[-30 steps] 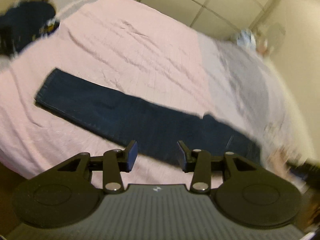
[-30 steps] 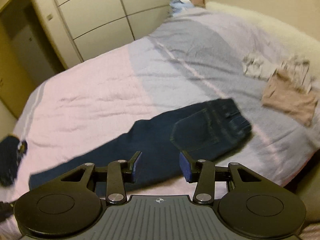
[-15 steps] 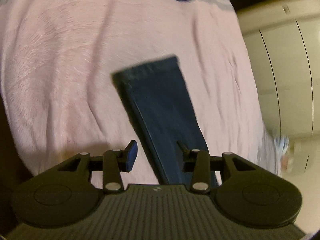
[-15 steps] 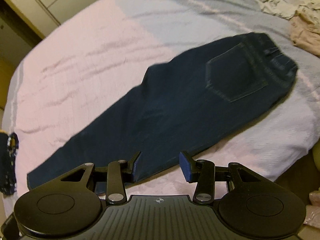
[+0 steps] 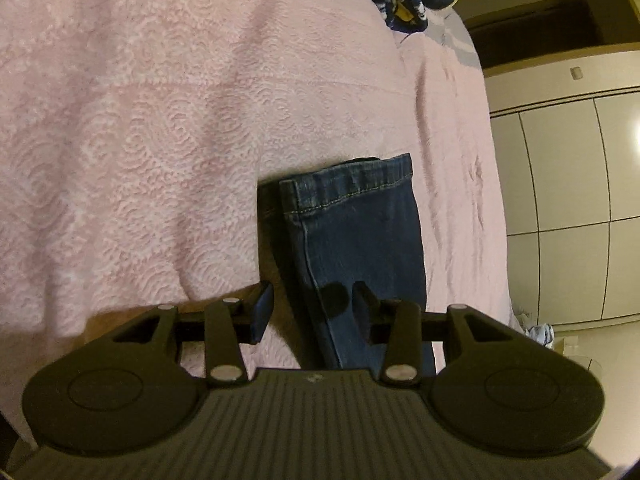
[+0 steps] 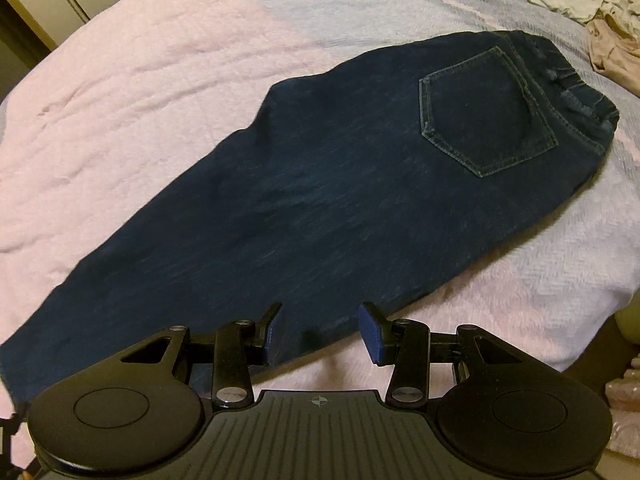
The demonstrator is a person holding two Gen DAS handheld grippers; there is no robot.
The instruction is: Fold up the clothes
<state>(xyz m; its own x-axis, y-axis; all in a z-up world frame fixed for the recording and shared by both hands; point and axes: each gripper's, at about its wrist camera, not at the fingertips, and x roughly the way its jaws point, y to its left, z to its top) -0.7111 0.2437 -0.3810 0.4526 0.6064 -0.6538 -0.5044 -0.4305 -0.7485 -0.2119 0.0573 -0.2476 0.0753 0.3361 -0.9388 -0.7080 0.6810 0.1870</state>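
A: Where are the jeans (image 6: pixel 320 184) lying at this point?

B: They are lying flat on the pink bedspread (image 6: pixel 120 80), already doubled lengthwise so one leg is sitting on top of the other. In the right wrist view the back pocket (image 6: pixel 484 116) is facing up and the waistband (image 6: pixel 576 92) is pointing toward the far right. In the left wrist view the stacked hems (image 5: pixel 352 184) are lying just ahead of the fingers.

A: So how much of the folding is looking done?

B: I am judging that only the first, lengthwise fold is in place. The crosswise folds, hems up toward the waistband, are not yet made; the jeans are stretching out at full length.

A: And the grippers?

B: The left gripper (image 5: pixel 310 306) is hanging spread apart over the leg near the hems, gripping nothing. The right gripper (image 6: pixel 318 330) is also gaping, poised over the near edge of the thigh area, with nothing between its pads.

A: Anything else waiting?

B: Beige garments (image 6: pixel 612 44) are sitting crumpled at the far right, and a dark patterned piece of clothing (image 5: pixel 404 8) is lying at the far edge of the left view, both looking unfolded.
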